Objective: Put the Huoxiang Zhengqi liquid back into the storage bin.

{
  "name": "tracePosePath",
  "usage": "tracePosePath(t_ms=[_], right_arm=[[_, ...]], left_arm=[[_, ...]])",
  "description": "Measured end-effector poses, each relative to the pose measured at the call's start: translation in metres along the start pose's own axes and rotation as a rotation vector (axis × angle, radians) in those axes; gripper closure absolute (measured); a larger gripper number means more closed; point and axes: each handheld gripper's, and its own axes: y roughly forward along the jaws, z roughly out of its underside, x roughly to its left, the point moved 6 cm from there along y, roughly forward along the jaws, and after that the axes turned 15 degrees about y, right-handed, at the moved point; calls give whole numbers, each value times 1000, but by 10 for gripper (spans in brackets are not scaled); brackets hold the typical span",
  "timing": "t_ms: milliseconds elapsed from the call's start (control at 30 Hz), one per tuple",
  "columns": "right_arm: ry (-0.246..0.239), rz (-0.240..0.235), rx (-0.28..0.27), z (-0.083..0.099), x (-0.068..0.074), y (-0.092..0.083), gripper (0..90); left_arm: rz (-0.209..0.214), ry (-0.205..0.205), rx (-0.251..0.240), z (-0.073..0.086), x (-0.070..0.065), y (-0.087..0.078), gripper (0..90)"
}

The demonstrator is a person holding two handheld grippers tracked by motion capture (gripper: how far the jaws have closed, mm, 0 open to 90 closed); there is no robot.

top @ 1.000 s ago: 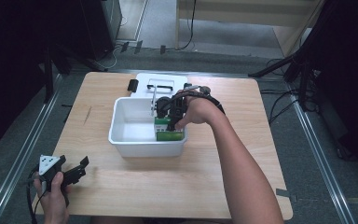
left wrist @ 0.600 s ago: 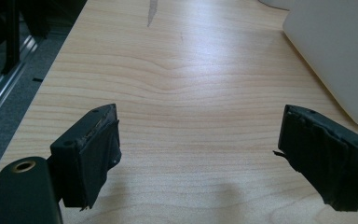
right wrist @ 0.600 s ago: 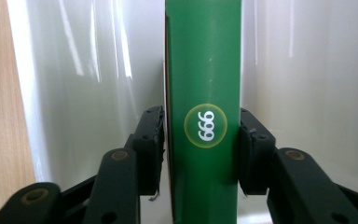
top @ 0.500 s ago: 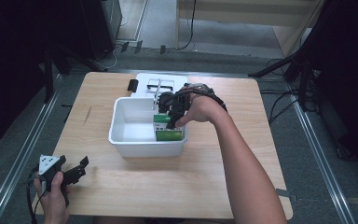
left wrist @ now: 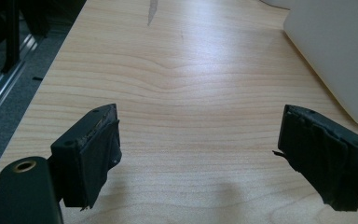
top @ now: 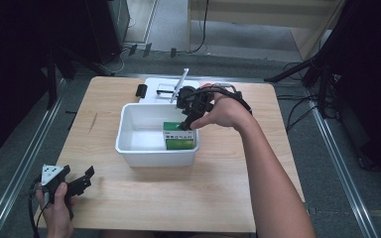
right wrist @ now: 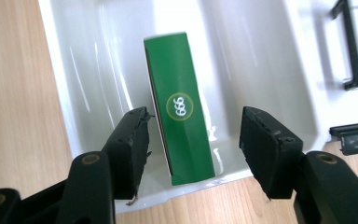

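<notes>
Right gripper [right wrist: 193, 144] poised above a green box [right wrist: 179, 123] that stands on edge in a white plastic bin [top: 129, 148]. Its jaws have just been opening and now stand part-way apart, one on either side of the box's near end, with a visible gap on each side; the pads do not press on it. The box lies directly ahead of and below the jaws, its long axis running away from the gripper, along the line of sight and square to the line between the pads. In the high view the box [top: 180, 137] sits at the bin's right end, beneath the right gripper [top: 187, 120]. The release appears complete, so the coming move is judged a straight lift clear of the bin walls. The left gripper [left wrist: 198, 154], jaws wide and empty, rests well apart at the near left corner of the wooden table [top: 213, 198]. Beyond the bin lies a white lid [top: 154, 89] with black latches. Dark stands and cables surround the table on a grey floor.
</notes>
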Motion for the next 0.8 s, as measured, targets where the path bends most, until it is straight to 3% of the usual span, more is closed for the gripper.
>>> tracePosePath(t_ms=[200,433,467,533,567,633,667,700,733,800], right_arm=[[143,-13,-68,3,-7,-14,406],[204,11,-120,16,-15,-20,341],[240,8,-158,22,-17,-23,329],[256,10,-168,24,-19,-24,316],[333,39,-189,32,-24,-27,282],[357,54,-199,34,-27,-29,275],[418,79,-247,41,-33,-34,254],[418,79,-247,41,-33,-34,254],[470,83,-302,47,-37,-39,205],[499,97,-338,53,-41,-42,147]], left_arm=[[-2,-3,5,0,0,0,139],[-1,-3,0,0,0,0,139],[-2,-3,0,0,0,0,139],[-2,-2,3,0,0,0,139],[-3,-2,3,0,0,0,139],[-3,-2,4,0,0,0,139],[-3,-2,5,0,0,1,139],[-4,-2,5,0,0,1,139],[-4,0,6,0,0,0,139],[-3,0,6,0,0,0,139]])
